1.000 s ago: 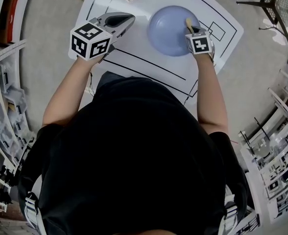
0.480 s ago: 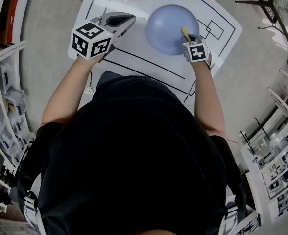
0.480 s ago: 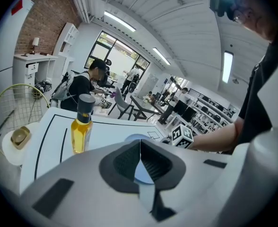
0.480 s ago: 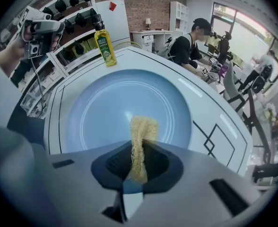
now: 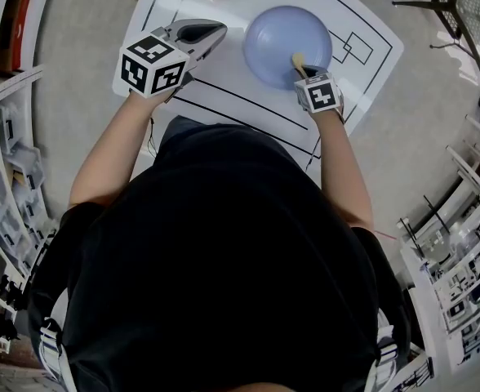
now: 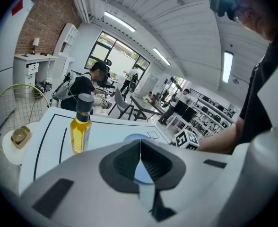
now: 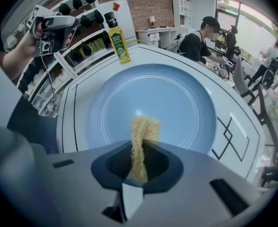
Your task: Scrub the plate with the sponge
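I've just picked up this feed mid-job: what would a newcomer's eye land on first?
The big pale-blue plate on the white marked table draws the eye first, with the right gripper clamping a yellowish sponge that reaches over the plate's near side. Left of it, the left gripper hangs shut and empty, and a bottle of yellow liquid stands near the table's far edge.

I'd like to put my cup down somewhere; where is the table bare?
Bare table lies between the left gripper and the plate, and at the corner right of the plate. Crowded: the plate itself, where the right gripper holds the sponge.
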